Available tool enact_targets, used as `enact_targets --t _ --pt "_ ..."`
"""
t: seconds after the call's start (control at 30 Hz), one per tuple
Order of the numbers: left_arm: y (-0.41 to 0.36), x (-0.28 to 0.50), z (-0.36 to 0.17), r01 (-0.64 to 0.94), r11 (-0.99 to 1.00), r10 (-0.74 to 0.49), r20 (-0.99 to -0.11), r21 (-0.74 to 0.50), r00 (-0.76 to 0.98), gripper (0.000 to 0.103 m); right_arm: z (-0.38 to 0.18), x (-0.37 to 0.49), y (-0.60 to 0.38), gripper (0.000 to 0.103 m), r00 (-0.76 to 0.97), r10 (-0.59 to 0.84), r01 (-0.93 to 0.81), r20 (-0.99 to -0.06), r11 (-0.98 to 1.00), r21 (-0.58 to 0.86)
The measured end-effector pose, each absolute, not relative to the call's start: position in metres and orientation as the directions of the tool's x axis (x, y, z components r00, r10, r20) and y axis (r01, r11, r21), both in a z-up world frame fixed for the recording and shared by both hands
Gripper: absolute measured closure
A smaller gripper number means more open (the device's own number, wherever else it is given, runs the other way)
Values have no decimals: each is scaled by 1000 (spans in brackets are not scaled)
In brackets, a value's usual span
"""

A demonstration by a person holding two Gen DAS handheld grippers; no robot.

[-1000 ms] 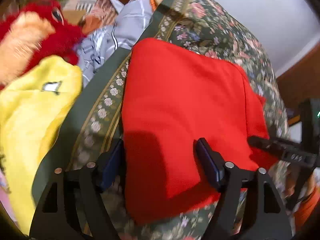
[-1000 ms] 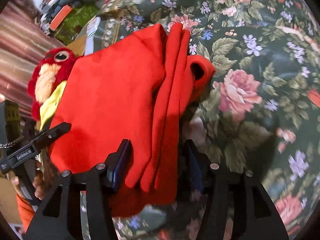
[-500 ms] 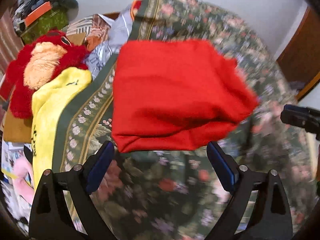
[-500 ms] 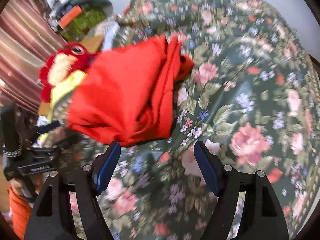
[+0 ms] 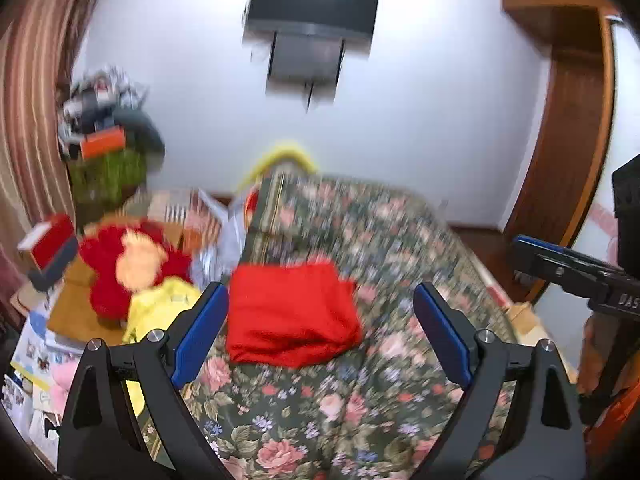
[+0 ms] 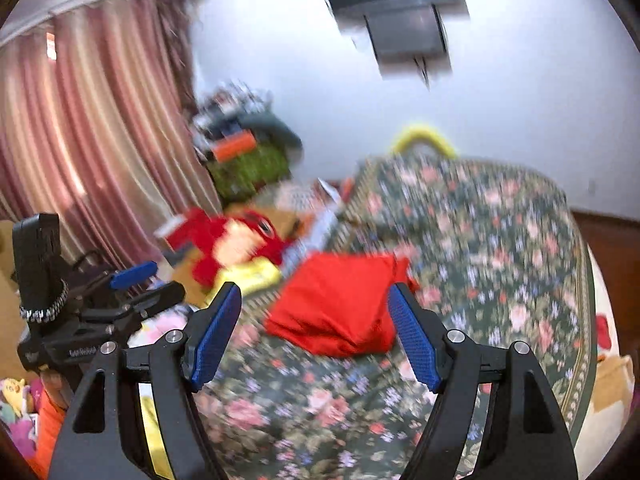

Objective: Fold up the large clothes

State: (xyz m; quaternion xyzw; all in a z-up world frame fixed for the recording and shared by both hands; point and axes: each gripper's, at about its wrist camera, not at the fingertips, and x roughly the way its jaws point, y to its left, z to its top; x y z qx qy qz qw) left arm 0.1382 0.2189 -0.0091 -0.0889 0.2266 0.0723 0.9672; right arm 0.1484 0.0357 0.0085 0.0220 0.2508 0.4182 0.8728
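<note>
A red garment [image 5: 292, 314] lies folded into a thick rectangle on the floral bedspread [image 5: 400, 280], near the bed's left side. It also shows in the right wrist view [image 6: 340, 306]. My left gripper [image 5: 320, 332] is open and empty, raised well back from the garment. My right gripper [image 6: 314, 338] is open and empty too, also held back and above the bed. The left gripper shows at the left of the right wrist view [image 6: 132, 276]. Both views are blurred by motion.
A red plush toy [image 5: 128, 264] and a yellow cloth [image 5: 160, 312] lie left of the bed among boxes and clutter. A wall-mounted screen [image 5: 312, 8] hangs above. Striped curtains [image 6: 80, 120] stand at the left, a wooden door frame [image 5: 572, 160] at the right.
Both grippers opened, let go of the red garment and pulled back and up from it. The garment now rests folded on the bed.
</note>
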Motion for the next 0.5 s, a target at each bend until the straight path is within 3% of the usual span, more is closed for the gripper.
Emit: enact_targets --t 0.27,0.5 --pt "167 57 27 -240 968 218 -223 -76 950 9 39 73 8 30 614 765 -738 -194 643 203" --pt "144 21 34 -303 953 297 -123 -30 947 9 35 51 6 26 676 719 -698 -163 695 174"
